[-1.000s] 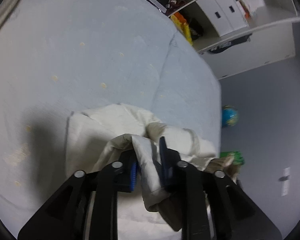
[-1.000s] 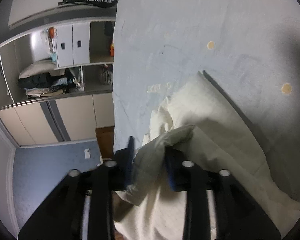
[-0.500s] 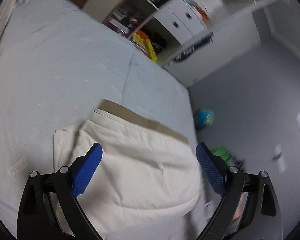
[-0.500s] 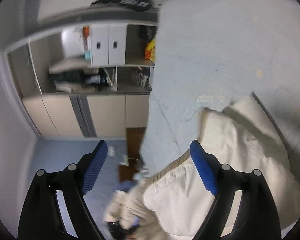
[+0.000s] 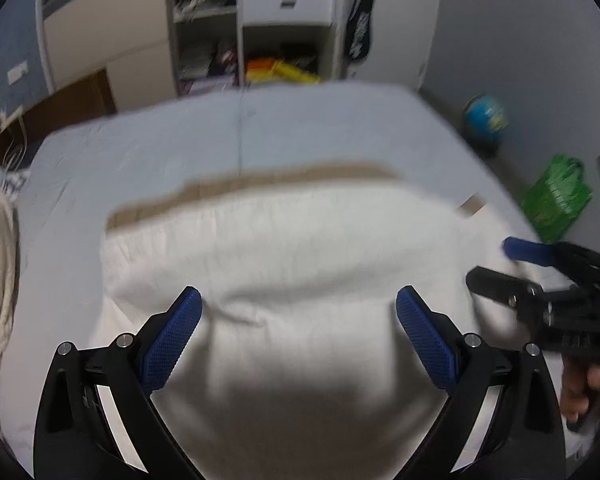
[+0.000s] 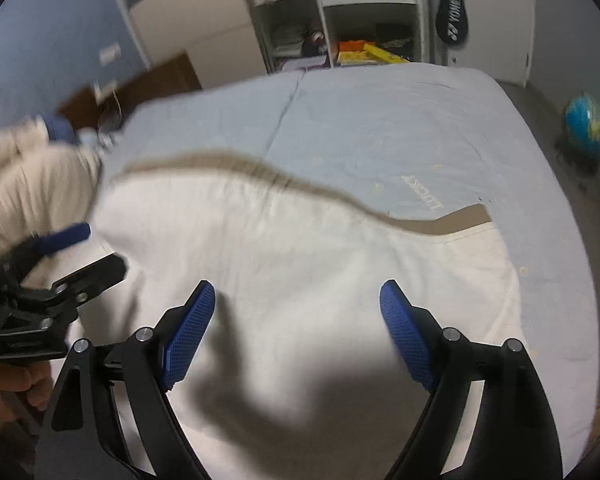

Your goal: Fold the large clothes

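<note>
A cream-white folded garment (image 5: pixel 300 264) with a tan band along its far edge lies flat on the pale blue bed (image 5: pixel 260 132). It also shows in the right wrist view (image 6: pixel 300 248). My left gripper (image 5: pixel 298 332) is open and empty, hovering over the garment's near part. My right gripper (image 6: pixel 296 328) is open and empty above the same cloth. The right gripper shows at the right of the left wrist view (image 5: pixel 540 280), and the left gripper shows at the left of the right wrist view (image 6: pixel 52 272).
A pile of beige clothes (image 6: pixel 32 188) lies at the bed's left edge. Shelves and drawers (image 5: pixel 284 20) stand beyond the bed. A blue globe (image 5: pixel 486 114) and a green bag (image 5: pixel 556 200) sit on the floor to the right.
Both grippers have let go of the garment, opened wide and swung back to face across the bed. The garment now lies flat and folded.
</note>
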A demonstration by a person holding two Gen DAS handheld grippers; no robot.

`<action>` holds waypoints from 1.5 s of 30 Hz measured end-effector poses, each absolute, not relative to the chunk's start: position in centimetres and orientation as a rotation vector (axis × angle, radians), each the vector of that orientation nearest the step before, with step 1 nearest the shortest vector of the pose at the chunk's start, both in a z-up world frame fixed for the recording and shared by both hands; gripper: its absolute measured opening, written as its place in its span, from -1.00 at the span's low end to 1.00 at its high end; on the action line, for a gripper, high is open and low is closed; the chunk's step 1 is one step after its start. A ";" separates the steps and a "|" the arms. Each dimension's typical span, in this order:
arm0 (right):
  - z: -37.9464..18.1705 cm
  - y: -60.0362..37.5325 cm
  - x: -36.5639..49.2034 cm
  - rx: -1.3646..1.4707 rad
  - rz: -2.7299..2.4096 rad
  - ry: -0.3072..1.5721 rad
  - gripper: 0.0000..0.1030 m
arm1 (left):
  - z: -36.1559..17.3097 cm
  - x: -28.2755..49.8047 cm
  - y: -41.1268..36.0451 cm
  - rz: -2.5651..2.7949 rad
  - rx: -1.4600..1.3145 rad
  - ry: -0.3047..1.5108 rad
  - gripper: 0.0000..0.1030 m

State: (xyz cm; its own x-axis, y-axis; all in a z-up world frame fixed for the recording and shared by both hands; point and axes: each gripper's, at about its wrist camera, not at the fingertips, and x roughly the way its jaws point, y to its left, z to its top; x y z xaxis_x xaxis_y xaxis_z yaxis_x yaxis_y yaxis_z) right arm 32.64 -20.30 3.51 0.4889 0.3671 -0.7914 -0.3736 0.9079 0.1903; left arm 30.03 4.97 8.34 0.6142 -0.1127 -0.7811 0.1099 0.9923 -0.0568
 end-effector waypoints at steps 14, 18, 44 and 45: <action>-5.7 -18.8 35.0 -0.103 0.368 1.044 0.87 | -1.0 32.3 8.1 -0.167 -0.090 1.038 0.89; -7.0 -18.6 35.4 -0.112 0.361 1.032 0.88 | -1.9 32.6 8.5 -0.159 -0.088 1.009 0.89; -5.5 -18.7 35.6 -0.074 0.418 0.946 0.87 | 0.7 33.0 8.6 -0.227 -0.124 0.941 0.73; -4.6 -18.8 35.5 -0.064 0.427 0.921 0.87 | 2.1 32.9 8.7 -0.239 -0.122 0.893 0.73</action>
State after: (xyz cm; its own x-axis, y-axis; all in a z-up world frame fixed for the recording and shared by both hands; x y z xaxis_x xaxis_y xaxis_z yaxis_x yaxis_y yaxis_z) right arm 35.55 -18.85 -4.64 0.5278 0.3301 -0.7826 -0.3840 0.9146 0.1269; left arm 32.87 8.74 2.10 0.6027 -0.2565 -0.7556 0.1555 0.9665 -0.2041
